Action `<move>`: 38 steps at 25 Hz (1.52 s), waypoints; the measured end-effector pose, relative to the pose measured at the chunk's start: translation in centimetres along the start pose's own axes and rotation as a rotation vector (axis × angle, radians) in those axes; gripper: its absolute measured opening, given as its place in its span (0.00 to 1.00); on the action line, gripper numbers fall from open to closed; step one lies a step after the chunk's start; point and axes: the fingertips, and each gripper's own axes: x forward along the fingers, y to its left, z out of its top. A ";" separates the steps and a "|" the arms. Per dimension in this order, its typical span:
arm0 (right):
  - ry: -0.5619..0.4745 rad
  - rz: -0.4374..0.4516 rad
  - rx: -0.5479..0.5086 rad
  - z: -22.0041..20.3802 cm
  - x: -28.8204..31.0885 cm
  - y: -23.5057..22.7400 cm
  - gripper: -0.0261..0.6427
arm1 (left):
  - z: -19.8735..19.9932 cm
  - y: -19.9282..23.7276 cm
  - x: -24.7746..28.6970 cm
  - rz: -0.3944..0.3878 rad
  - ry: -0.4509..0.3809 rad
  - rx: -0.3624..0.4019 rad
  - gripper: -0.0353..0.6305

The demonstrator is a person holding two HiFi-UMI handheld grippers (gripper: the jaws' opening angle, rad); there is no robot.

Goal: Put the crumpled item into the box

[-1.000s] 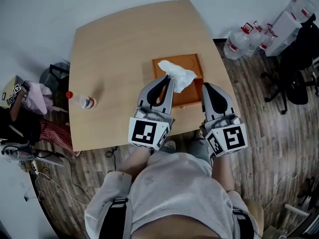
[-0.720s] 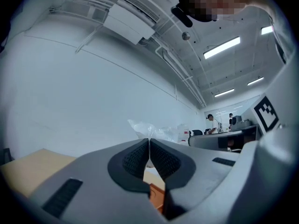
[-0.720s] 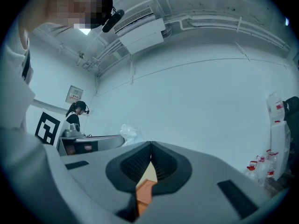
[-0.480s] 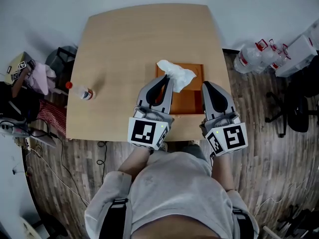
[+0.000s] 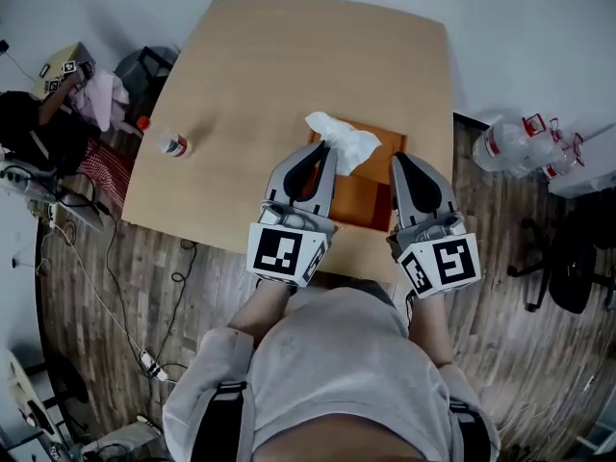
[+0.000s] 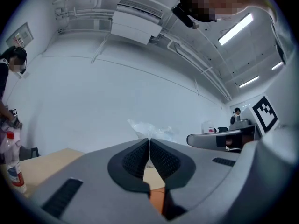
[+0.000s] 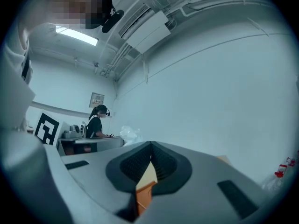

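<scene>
Dark plank floor (image 5: 115,296) surrounds a pale wooden worktop (image 5: 269,75) with rounded corners. At lower centre of the head view, the left claw (image 5: 327,150) has its ribbed black pads pressed together, pinching an edge of the white crumpled item (image 5: 345,142). The item is thin and creased, and shows over the upper-left corner of the shallow orange-brown box (image 5: 361,200). Just to the right, the right claw (image 5: 397,160) is pressed together on nothing, at the box's right edge. Open worktop stretches beyond the box. A small clear bottle (image 5: 173,145) rests near its left edge, and large water bottles (image 5: 525,142) sit on the floor at right.
</scene>
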 end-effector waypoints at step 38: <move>0.186 0.393 0.078 -8.1 0.7 -0.7 0.05 | -11.0 -1.3 -3.5 0.419 0.222 -0.086 0.08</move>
